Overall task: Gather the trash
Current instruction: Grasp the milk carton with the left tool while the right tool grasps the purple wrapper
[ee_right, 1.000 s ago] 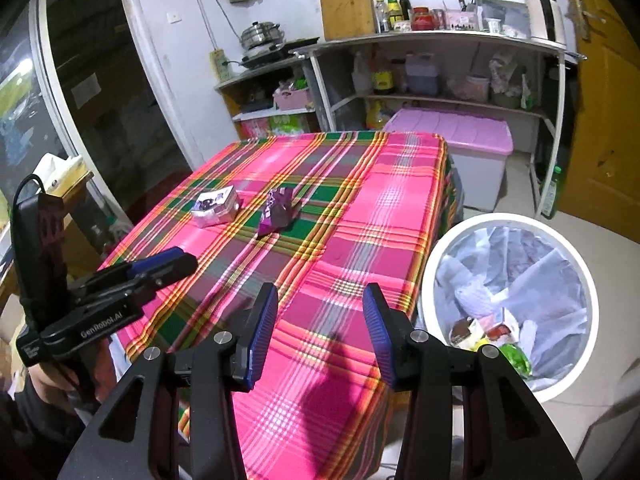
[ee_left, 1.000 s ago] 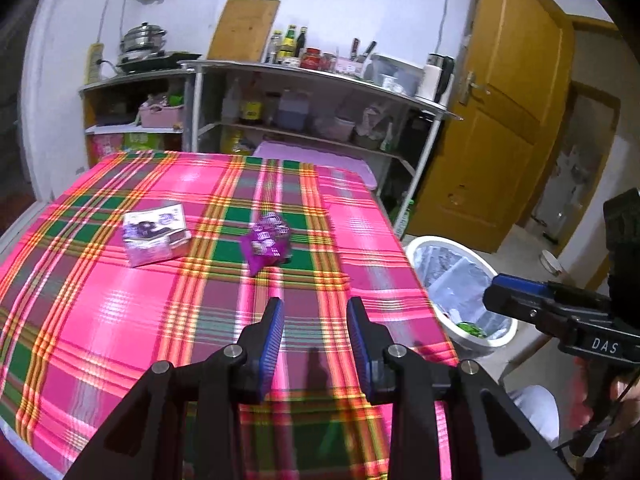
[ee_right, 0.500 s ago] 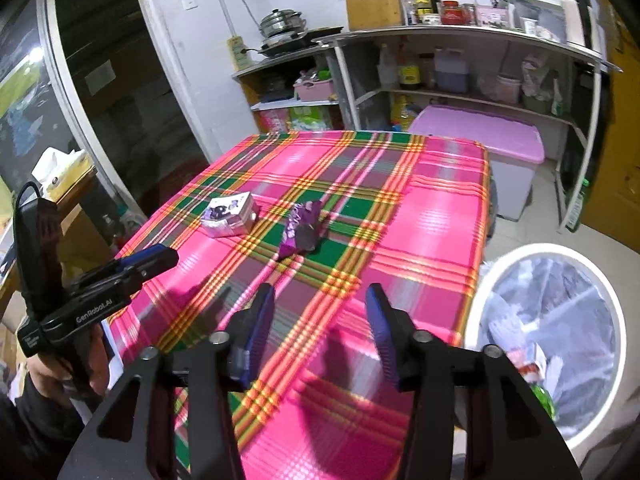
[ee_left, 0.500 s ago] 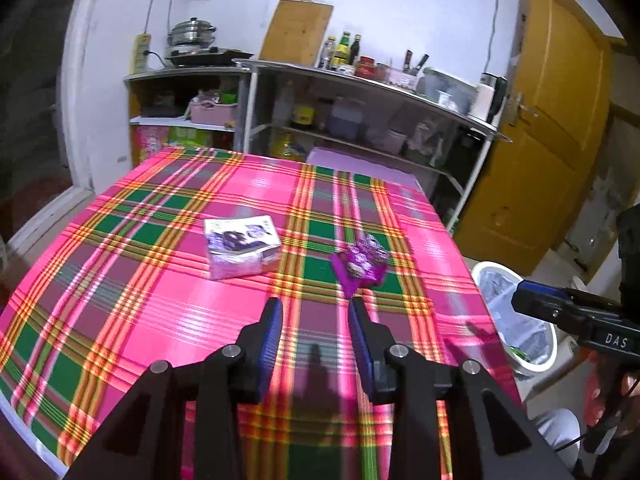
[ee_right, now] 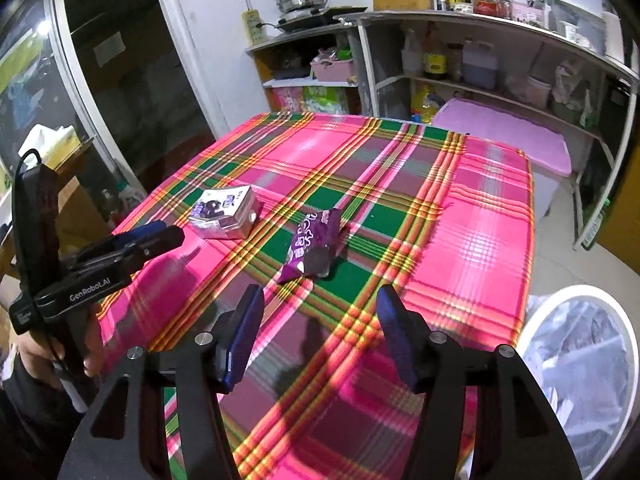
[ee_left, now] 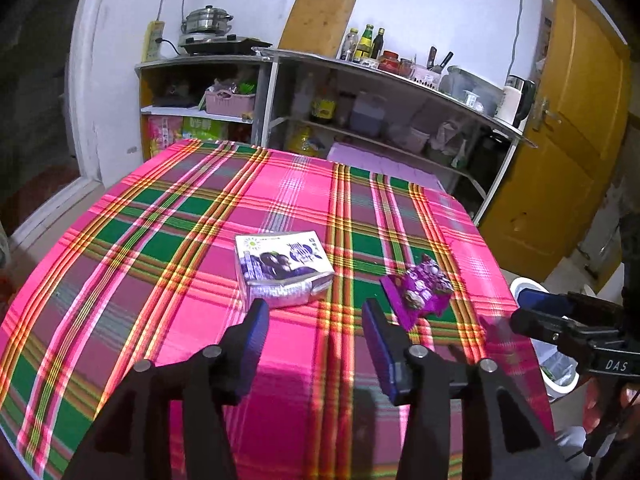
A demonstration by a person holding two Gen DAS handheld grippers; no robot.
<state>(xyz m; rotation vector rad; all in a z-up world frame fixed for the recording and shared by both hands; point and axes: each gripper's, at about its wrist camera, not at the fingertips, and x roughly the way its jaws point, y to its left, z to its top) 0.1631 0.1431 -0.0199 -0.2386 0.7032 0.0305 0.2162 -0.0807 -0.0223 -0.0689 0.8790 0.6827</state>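
Left gripper [ee_left: 316, 314]: jaws spread wide, nothing between them, hovering over the plaid tablecloth [ee_left: 160, 248] near its front half. Just beyond the left fingertip, almost touching it in the left wrist view, a small purple-and-white carton [ee_left: 282, 272], lying flat on its broad face, long axis running across the view from left to right and turned slightly clockwise, printed top facing up. To the right of the carton, a little apart from it, a crumpled purple snack wrapper [ee_left: 418, 294], lying just past the right fingertip, long axis slanted from the near left to the far right, torn end toward the gripper.

Right gripper [ee_right: 320, 304]: jaws likewise parted wide and empty, held above the cloth. Straight ahead between the fingers, the same wrapper [ee_right: 314, 246], long axis pointing away and a touch rightward, dark open end nearest the fingers, far end tilted up off the cloth. Carton [ee_right: 224, 218] farther left, apart from the wrapper, right beside the tip of the left gripper seen from the side [ee_right: 160, 236].

Beside the table's right edge, on the floor, a white-rimmed bin [ee_right: 624, 344] lined with a clear bag, contents blurred. Behind the table, shelving [ee_left: 400, 92] crowded with bottles and containers, and a wooden door [ee_left: 568, 152] at the right.
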